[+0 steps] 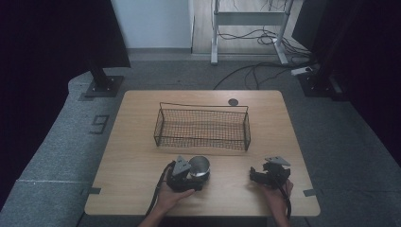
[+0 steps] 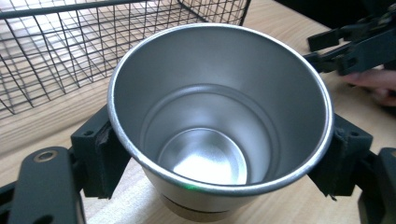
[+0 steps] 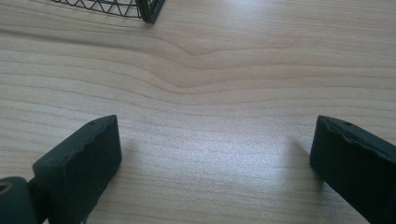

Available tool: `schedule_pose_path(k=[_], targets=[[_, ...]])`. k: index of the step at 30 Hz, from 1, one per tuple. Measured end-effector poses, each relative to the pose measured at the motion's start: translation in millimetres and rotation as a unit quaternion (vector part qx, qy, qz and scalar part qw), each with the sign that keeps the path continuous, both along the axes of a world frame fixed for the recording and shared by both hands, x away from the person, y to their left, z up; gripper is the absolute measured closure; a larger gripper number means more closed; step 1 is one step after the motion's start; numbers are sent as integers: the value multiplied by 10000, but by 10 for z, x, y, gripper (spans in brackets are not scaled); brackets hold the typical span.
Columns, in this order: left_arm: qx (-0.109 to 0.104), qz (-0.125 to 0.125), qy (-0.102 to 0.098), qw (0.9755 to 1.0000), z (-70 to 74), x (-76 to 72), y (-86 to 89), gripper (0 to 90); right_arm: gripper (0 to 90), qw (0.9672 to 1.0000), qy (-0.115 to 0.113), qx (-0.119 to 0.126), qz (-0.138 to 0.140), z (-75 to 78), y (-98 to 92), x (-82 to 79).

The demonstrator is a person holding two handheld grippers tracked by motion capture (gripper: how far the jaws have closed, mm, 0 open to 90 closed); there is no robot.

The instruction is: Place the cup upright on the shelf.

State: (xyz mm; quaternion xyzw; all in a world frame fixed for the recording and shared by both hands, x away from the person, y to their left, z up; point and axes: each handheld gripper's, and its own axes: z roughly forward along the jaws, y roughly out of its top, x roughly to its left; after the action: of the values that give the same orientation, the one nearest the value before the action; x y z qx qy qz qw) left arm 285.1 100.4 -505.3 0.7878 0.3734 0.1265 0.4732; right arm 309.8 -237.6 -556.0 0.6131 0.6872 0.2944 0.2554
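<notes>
An empty stainless steel cup (image 1: pixel 200 165) (image 2: pixel 219 116) stands upright near the table's front edge, left of centre. My left gripper (image 1: pixel 197 173) (image 2: pixel 219 158) is shut on it, with one black pad pressed against each side below the rim. My right gripper (image 1: pixel 256 176) (image 3: pixel 212 149) rests low over the bare wood at the front right. It is open, with its jaws wide apart and nothing between them. It also appears in the left gripper view as the other gripper (image 2: pixel 355 44), beyond the cup.
A black wire basket (image 1: pixel 203 137) (image 2: pixel 56 56) (image 3: pixel 140 9) sits empty at mid-table, just behind the cup. A small dark disc (image 1: pixel 232 101) lies near the far edge. The wooden table (image 1: pixel 137 161) has bare room to either side of the basket.
</notes>
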Motion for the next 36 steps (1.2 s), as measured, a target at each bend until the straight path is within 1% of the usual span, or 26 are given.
schedule_pose_path(k=[7, 10, 12, 15, 17, 24, 33, 36], targets=[[28, 6, 25, 10000, 12, 10, 28, 187, 22, 10000, -3, 4, 0, 0, -1, 0], [6, 27, 30, 10000, 19, 16, 49, 187, 22, 10000, -3, 5, 0, 0, -1, 0], [-25, 57, 29, 10000, 29, 19, 68, 187, 22, 10000, -3, 5, 0, 0, -1, 0], [-139, 79, 57, 9999, 51, 28, 107, 187, 22, 10000, -3, 5, 0, 0, -1, 0], [-135, 144, 12, 9998, 68, 35, 137, 187, 22, 10000, -4, 6, -1, -1, -1, 0], [-163, 246, 10, 9996, 91, 76, 234, 187, 22, 10000, -4, 7, -2, -1, 0, 0], [-286, 390, -14, 9988, 152, 120, 380, 187, 22, 10000, -3, 6, 0, 0, -1, 0], [-331, 401, -14, 9986, 163, 125, 398, 187, 22, 10000, -4, 5, -2, 0, 0, 0]])
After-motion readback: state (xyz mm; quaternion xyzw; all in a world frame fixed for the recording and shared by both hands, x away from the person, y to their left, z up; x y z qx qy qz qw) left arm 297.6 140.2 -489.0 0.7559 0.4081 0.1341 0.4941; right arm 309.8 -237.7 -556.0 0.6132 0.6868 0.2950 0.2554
